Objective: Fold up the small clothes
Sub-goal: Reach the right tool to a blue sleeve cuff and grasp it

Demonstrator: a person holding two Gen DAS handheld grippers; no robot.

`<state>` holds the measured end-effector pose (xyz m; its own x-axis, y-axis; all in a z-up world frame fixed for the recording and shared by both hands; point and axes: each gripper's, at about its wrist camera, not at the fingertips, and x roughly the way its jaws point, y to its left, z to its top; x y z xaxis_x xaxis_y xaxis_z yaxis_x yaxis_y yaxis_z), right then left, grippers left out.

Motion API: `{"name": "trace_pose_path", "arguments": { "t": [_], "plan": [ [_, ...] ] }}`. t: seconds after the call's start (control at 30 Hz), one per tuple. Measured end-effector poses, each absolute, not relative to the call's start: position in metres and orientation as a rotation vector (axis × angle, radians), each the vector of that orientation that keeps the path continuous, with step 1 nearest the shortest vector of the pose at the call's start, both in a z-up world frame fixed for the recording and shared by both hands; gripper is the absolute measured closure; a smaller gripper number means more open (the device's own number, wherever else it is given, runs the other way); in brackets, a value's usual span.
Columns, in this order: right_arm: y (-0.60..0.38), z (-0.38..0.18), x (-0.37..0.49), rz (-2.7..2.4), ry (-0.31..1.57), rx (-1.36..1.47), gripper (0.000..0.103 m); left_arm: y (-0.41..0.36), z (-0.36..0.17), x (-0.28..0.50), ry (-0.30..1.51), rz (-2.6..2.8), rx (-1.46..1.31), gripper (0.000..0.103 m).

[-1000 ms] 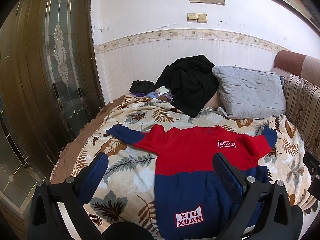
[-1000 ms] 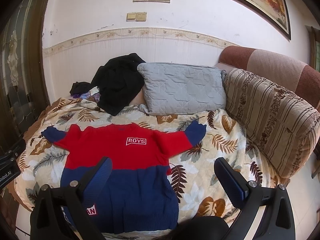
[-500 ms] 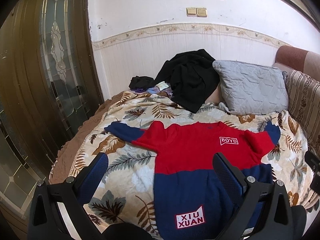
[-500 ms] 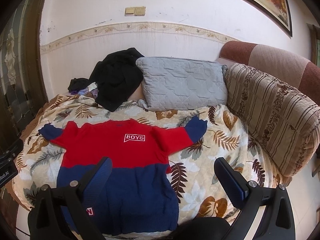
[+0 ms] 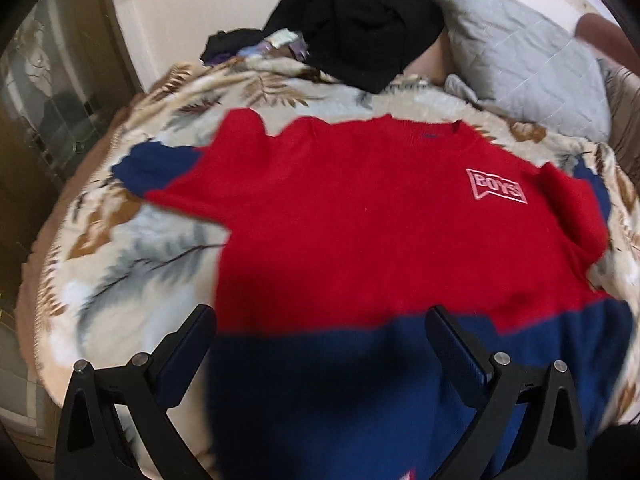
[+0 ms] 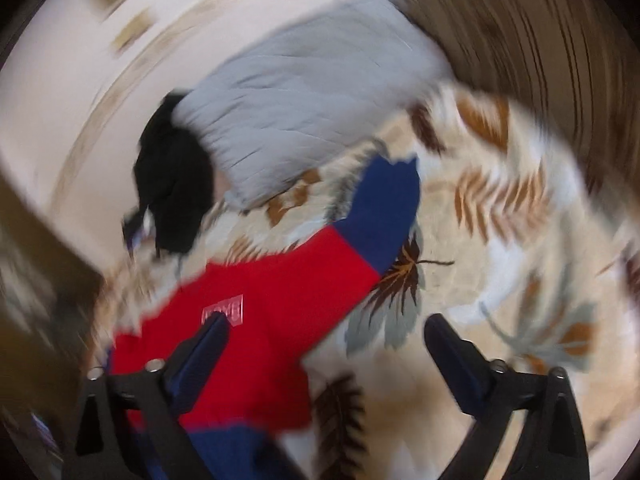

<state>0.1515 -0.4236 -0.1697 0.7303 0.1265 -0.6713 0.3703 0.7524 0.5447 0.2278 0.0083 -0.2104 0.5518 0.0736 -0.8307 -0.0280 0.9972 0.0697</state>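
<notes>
A small red and navy sweater (image 5: 380,220) with a white BOYS patch lies flat on the leaf-print blanket (image 5: 132,264), both sleeves spread out. My left gripper (image 5: 320,320) hangs open just above its left side, where red meets navy, with nothing between the fingers. The right wrist view is blurred and tilted: the sweater (image 6: 272,308) shows its right sleeve with the navy cuff (image 6: 380,208). My right gripper (image 6: 326,332) hovers over that sleeve's armpit area, its jaws closing a little but still wide apart and empty.
A black garment pile (image 5: 360,28) and a grey quilted pillow (image 5: 520,64) lie at the back of the bed by the wall. A striped brown sofa back (image 6: 540,40) borders the right side. A glass-panelled wooden door (image 5: 48,92) stands at left.
Both grippers dropped down and forward toward the sweater. The right one also rolled, tilting its view, and swung toward the right sleeve. Nothing has been grasped.
</notes>
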Motion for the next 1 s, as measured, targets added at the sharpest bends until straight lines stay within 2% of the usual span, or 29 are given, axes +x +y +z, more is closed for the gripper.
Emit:
{"name": "trace_pose_path", "arguments": {
  "t": [0.17,0.3,0.37,0.43,0.47,0.53,0.57,0.6,0.67,0.83,1.0],
  "plan": [
    [-0.462,-0.211,0.208,-0.214,0.756,0.853,0.026,-0.011,-0.231,0.257,0.989,0.018,0.079,0.0],
    [-0.491,-0.233,0.243,-0.296,0.747,0.9,0.03,-0.019,-0.26,0.27,1.095,-0.031,0.1,0.0],
    [-0.503,-0.242,0.256,-0.326,0.741,0.907,0.031,-0.018,-0.258,0.267,1.052,-0.03,0.077,0.0],
    [-0.512,-0.252,0.267,-0.317,0.746,0.926,0.038,-0.02,-0.259,0.267,1.053,-0.033,0.088,0.0],
    [-0.514,-0.258,0.273,-0.304,0.754,0.937,0.045,-0.02,-0.259,0.266,1.044,-0.035,0.091,0.0],
    [-0.516,-0.259,0.281,-0.294,0.735,0.924,0.049,-0.02,-0.259,0.263,1.026,-0.034,0.085,0.0],
    [-0.517,-0.258,0.286,-0.278,0.725,0.907,0.061,-0.021,-0.259,0.262,1.022,-0.034,0.082,0.0],
    [-0.516,-0.257,0.29,-0.252,0.726,0.891,0.08,-0.021,-0.259,0.263,1.031,-0.033,0.082,0.0],
    [-0.511,-0.253,0.292,-0.22,0.725,0.877,0.088,-0.022,-0.259,0.263,1.044,-0.036,0.082,0.0],
    [-0.472,-0.204,0.287,-0.09,0.657,0.801,0.092,-0.014,-0.255,0.277,1.079,-0.023,0.077,0.0],
    [-0.395,-0.148,0.275,0.129,0.587,0.741,0.092,0.001,-0.223,0.272,0.954,0.044,0.025,0.0]
  ]
}}
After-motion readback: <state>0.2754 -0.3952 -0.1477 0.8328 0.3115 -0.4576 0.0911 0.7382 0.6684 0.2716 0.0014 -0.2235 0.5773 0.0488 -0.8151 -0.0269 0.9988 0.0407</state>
